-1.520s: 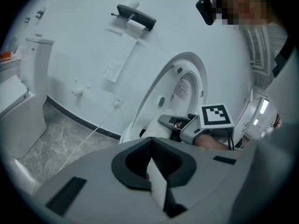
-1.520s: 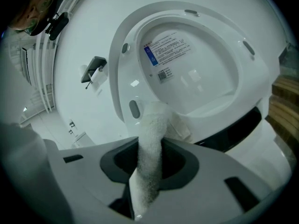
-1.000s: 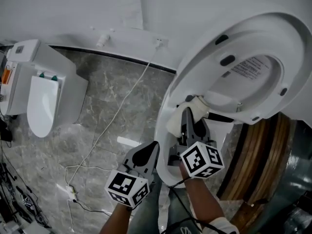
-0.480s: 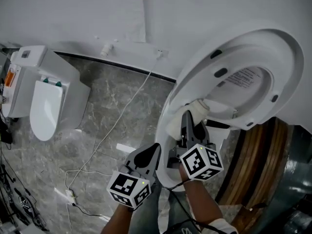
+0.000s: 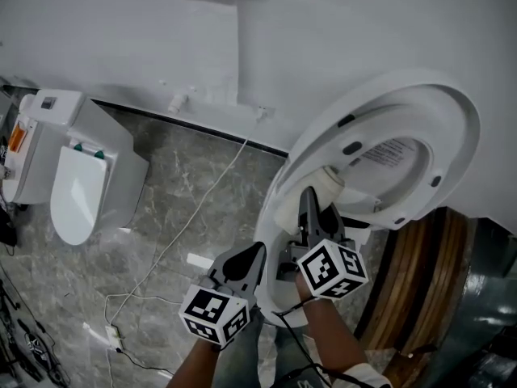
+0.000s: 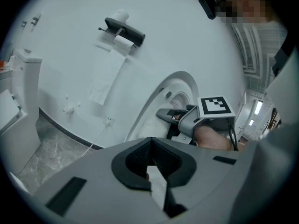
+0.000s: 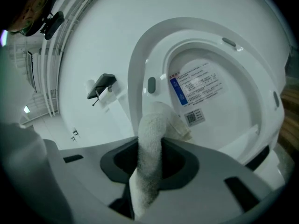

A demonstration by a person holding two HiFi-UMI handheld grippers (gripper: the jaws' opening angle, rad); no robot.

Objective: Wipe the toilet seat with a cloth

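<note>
The right gripper [image 5: 312, 199] clamps a fluffy white terry cloth [image 7: 152, 136], its tip against the upturned white plastic toilet seat [image 5: 455, 128]. The left gripper [image 5: 254, 253] hovers just beside it, jaws together, empty.

A grey marbled floor [image 5: 186, 192] is carrying a white toilet [image 5: 77, 184], lid down, standing at the left near the wall. A white cable [image 5: 174, 229] is trailing across it toward the lower left corner, passing near a white bar [image 5: 199, 260]. Dark cords [image 5: 24, 346] are lying in that corner.
</note>
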